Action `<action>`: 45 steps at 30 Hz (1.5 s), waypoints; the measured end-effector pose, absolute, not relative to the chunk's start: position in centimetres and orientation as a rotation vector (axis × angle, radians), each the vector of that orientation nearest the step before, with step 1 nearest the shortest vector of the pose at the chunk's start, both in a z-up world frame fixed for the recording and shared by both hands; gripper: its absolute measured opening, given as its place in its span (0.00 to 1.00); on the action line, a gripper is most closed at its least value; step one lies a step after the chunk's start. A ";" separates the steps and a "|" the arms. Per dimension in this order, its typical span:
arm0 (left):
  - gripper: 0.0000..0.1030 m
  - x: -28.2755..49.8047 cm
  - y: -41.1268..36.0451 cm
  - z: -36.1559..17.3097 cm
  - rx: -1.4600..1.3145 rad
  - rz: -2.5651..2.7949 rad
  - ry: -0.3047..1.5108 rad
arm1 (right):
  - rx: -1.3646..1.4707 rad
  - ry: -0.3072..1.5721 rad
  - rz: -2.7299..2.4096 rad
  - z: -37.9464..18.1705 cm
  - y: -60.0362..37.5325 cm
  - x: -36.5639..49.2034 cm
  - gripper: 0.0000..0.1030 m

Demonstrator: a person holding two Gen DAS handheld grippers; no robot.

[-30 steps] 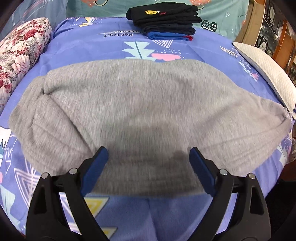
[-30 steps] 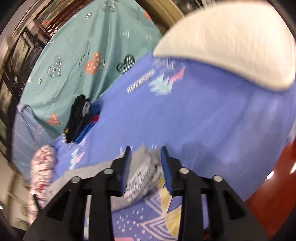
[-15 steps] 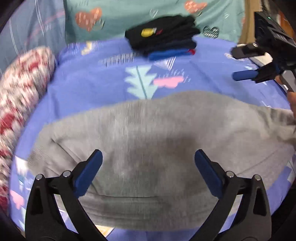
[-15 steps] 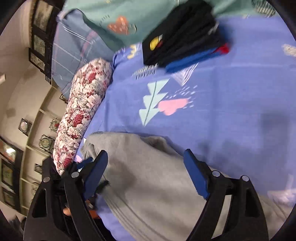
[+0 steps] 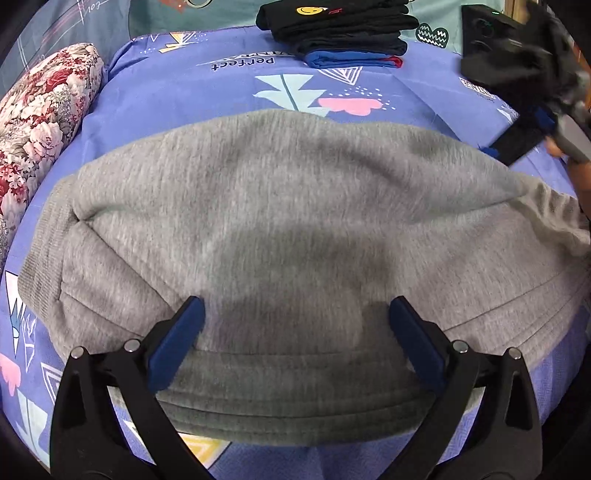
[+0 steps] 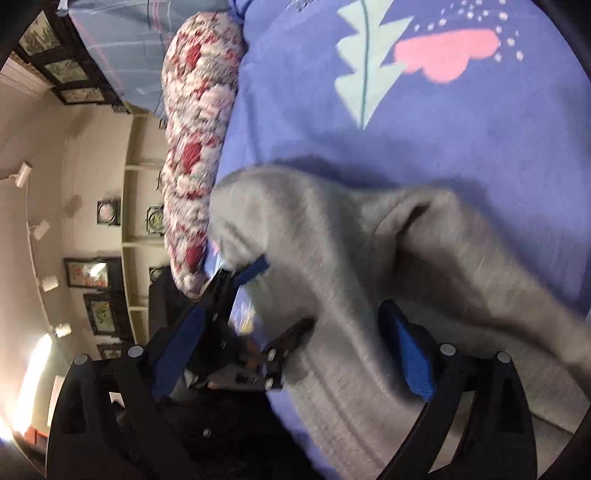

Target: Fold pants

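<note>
Across the middle of the blue patterned bedsheet lie the grey pants, doubled lengthwise into one broad band. The ribbed cuffs sit at the left end and the bunched waistband at the far right, with a stitched seam along the near edge.

The left gripper hovers low over the near middle of the band, its jaws spread wide and holding nothing.

A second ago the right gripper was pinching the waistband end. Half a second ago it had already released, and now it is spread wide and empty, angled over the cloth near the right end; in the left wrist view it appears blurred at the upper right. The left gripper, meanwhile, has kept its place over the near edge.

That release suggests the lengthwise fold is settled and both tools are free to regrip. What remains, I judge, is bringing one end over the other, so the next grips probably belong at the cuffs or waistband.

Beyond the pants, a stack of folded dark clothes rests at the far edge of the sheet. A floral bolster runs along the left side.
</note>
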State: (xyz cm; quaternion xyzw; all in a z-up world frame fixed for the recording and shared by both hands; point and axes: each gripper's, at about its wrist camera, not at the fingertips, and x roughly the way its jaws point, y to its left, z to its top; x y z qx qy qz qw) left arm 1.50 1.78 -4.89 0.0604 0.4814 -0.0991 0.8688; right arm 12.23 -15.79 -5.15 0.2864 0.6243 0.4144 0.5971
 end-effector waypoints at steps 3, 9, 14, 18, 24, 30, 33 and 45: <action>0.98 1.6 1.8 -4.9 0.123 -0.204 1.005 | 0.676 1.485 0.977 -6.8 -14.0 14.2 0.89; 0.98 1.6 1.9 -4.8 0.117 -0.204 1.000 | 0.740 1.339 0.987 -6.0 -14.8 16.1 0.42; 0.98 1.6 2.0 -4.7 0.114 -0.208 1.004 | 0.786 1.272 0.930 -5.9 -17.2 17.9 0.14; 0.98 1.5 2.0 -4.6 0.113 -0.207 1.001 | 0.658 1.283 0.810 -7.0 -17.2 18.4 0.08; 0.98 1.8 1.9 -4.2 0.117 -0.209 1.011 | 0.466 1.263 0.824 -4.8 -17.2 18.4 0.08; 0.98 2.2 2.9 -0.8 0.062 -0.242 0.930 | 0.512 1.048 0.638 1.1 -24.3 16.4 0.40; 0.98 3.4 4.0 1.0 0.067 -0.213 0.866 | 0.451 1.065 0.721 2.3 -22.2 11.4 0.44; 0.98 7.8 8.4 -3.4 0.099 -0.028 0.951 | 0.671 1.053 0.346 -8.6 -29.6 1.3 0.09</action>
